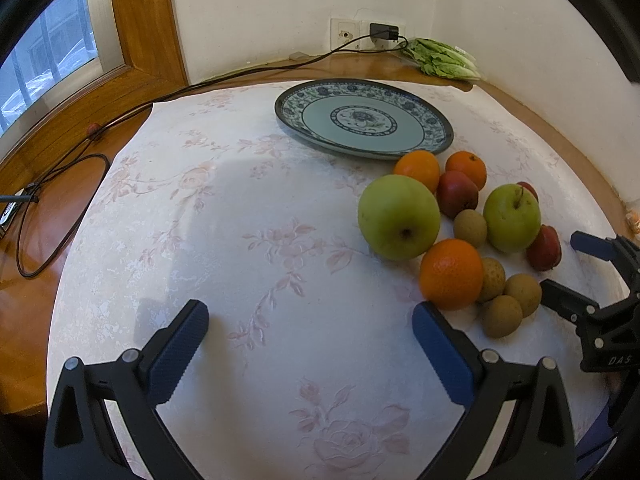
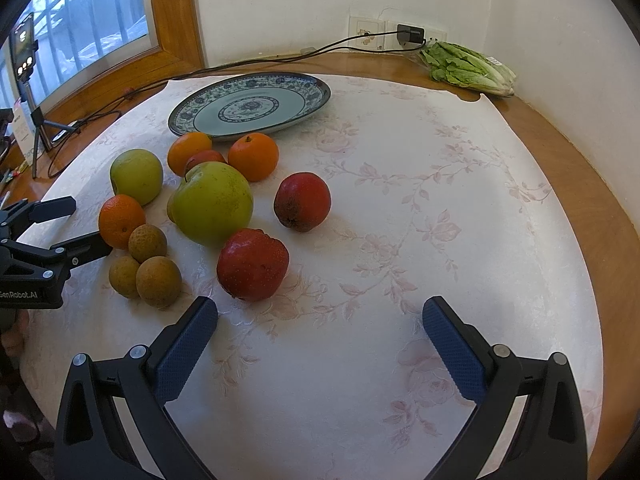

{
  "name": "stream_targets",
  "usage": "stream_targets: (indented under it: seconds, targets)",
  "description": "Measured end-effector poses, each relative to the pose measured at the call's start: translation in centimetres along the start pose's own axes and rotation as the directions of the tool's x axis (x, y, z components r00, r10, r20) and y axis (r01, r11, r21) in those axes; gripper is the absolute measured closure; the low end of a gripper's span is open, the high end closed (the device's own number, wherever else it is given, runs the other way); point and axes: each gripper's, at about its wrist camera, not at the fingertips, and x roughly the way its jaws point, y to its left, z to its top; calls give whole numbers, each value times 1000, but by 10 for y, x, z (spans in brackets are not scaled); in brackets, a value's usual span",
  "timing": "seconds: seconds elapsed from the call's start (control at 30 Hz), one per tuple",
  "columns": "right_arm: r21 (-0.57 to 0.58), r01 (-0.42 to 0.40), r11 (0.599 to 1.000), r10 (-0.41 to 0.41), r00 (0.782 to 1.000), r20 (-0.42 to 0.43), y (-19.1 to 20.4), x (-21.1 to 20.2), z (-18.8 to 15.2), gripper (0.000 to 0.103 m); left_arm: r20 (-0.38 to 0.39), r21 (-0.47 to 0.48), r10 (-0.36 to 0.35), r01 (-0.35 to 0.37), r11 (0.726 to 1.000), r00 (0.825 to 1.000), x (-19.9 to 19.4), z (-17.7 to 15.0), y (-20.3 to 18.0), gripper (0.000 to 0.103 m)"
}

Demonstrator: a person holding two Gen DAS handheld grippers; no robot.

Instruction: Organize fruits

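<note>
White floral tablecloth (image 1: 260,208) over a round wooden table; blue-green patterned ceramic plate (image 1: 424,140) sits empty at the far side. Left wrist view: left gripper (image 1: 310,320) spread wide, holding nothing, over bare cloth. Fruit cluster to its right: large green apple (image 1: 398,218), near orange (image 1: 451,274) touching it, brown longans (image 1: 502,316) beside that. Right gripper (image 1: 560,266) enters from the right edge, fingers apart. Right wrist view: right gripper (image 2: 320,318) spread, empty; red apple (image 2: 253,264) just ahead of its left finger, second red apple (image 2: 303,201) beyond. Bagged green lettuce (image 2: 468,68) by the wall.
</note>
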Motion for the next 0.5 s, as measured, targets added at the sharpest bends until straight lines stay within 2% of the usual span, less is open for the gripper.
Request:
stream_targets:
  seconds: [0.5]
  targets:
    - [0, 1, 1000, -1, 1000, 1, 1, 1, 0, 0, 3, 1, 0, 0, 1000, 1000, 0, 0, -1, 0]
